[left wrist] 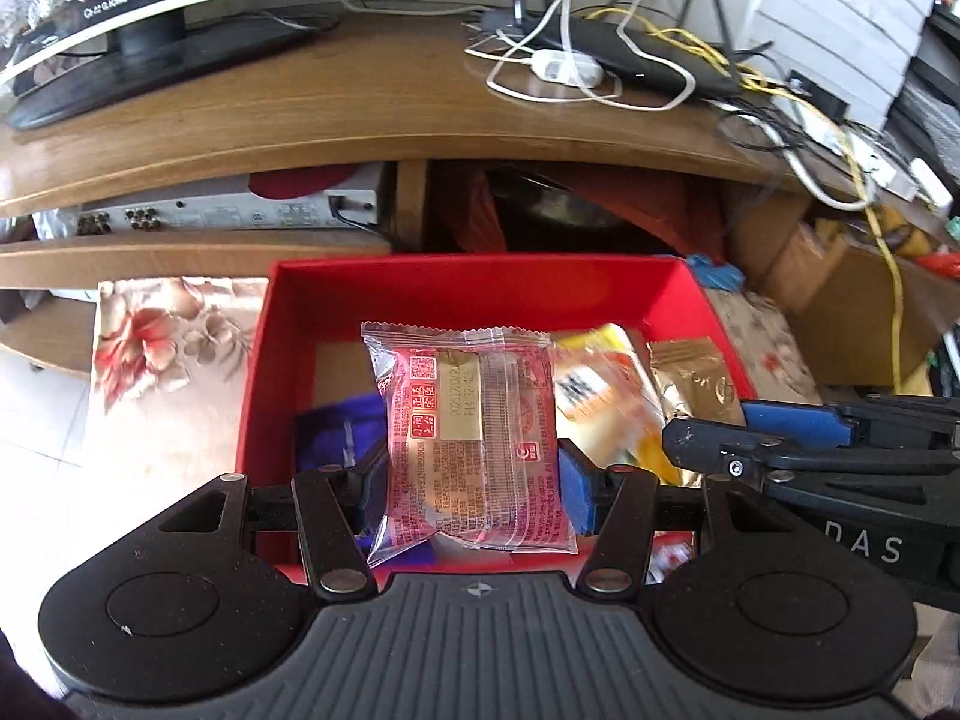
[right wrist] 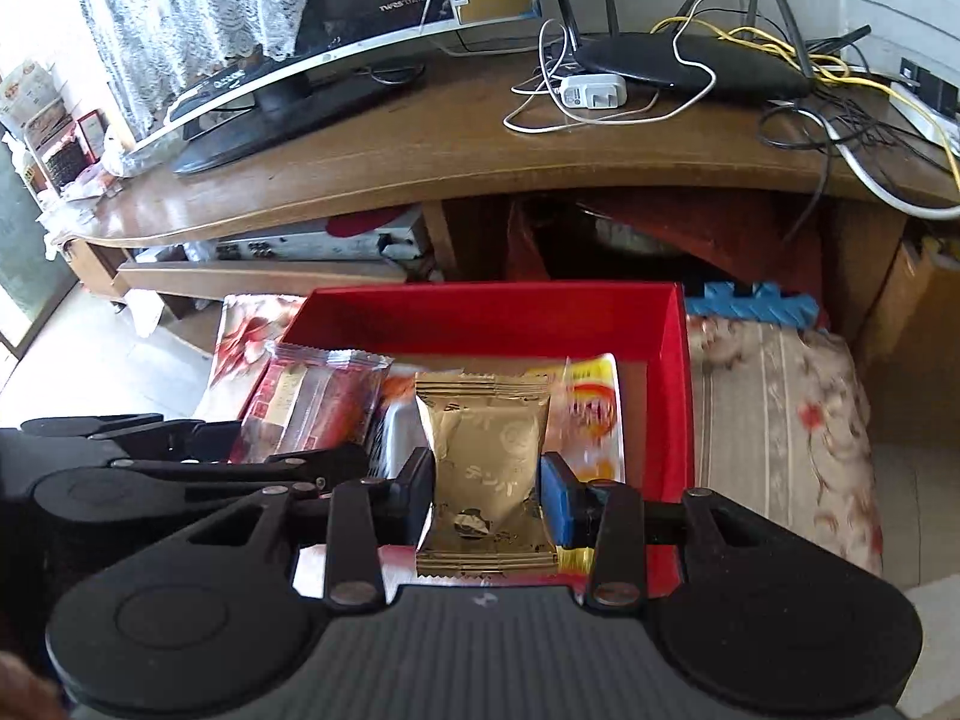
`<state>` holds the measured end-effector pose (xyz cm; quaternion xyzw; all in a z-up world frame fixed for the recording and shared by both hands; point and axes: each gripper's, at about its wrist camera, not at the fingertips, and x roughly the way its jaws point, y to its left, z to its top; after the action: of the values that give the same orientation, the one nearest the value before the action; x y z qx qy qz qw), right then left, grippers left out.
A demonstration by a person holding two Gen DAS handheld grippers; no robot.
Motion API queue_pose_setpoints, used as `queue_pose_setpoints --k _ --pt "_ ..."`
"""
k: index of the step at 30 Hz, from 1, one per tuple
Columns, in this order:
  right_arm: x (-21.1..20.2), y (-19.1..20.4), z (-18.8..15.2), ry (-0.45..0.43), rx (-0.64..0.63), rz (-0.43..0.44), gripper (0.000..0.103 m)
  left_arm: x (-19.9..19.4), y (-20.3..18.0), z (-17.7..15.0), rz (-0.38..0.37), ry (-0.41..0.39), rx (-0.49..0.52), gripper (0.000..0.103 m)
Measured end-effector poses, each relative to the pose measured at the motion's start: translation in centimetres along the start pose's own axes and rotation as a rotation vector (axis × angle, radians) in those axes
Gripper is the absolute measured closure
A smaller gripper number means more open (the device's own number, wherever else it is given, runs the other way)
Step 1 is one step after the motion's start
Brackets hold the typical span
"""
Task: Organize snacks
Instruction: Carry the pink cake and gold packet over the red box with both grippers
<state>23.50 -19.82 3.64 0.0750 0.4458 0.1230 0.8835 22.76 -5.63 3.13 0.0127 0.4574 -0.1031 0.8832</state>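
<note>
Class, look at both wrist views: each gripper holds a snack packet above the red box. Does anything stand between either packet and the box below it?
No lid or barrier shows. The open red cardboard box lies directly below the clear red-printed packet and the gold foil packet. Only snacks already inside it, such as the yellow packet, take up floor space.

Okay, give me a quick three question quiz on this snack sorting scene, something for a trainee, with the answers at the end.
1. True or false: the left gripper is empty.
2. What colour is the packet held by the right gripper?
3. The red box below both grippers is: A) holding other snacks, B) lidded, C) on the wooden desk.

Key: 1 false, it grips a clear red-printed snack packet. 2 gold. 3 A.
</note>
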Motion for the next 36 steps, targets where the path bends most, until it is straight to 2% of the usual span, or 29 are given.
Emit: queue_pose_setpoints --k 8,14,17,24,36 --pt "4.4 -0.6 0.9 0.040 -0.013 -0.015 0.064 3.7 1.2 0.5 0.044 0.049 -0.019 0.041" --pt "6.0 -0.5 0.5 0.065 -0.024 -0.024 0.064 5.0 1.7 0.1 0.070 0.080 -0.016 0.041" --pt "6.2 -0.5 0.5 0.066 -0.039 -0.032 0.063 5.0 1.8 0.0 0.067 0.083 -0.019 0.041" --pt "6.1 -0.8 0.6 0.058 -0.030 -0.054 0.060 4.2 1.5 0.2 0.083 0.049 -0.003 0.033" --pt "4.1 -1.0 1.1 0.015 -0.022 -0.064 0.056 1.9 1.2 0.3 0.041 0.015 -0.009 0.028"
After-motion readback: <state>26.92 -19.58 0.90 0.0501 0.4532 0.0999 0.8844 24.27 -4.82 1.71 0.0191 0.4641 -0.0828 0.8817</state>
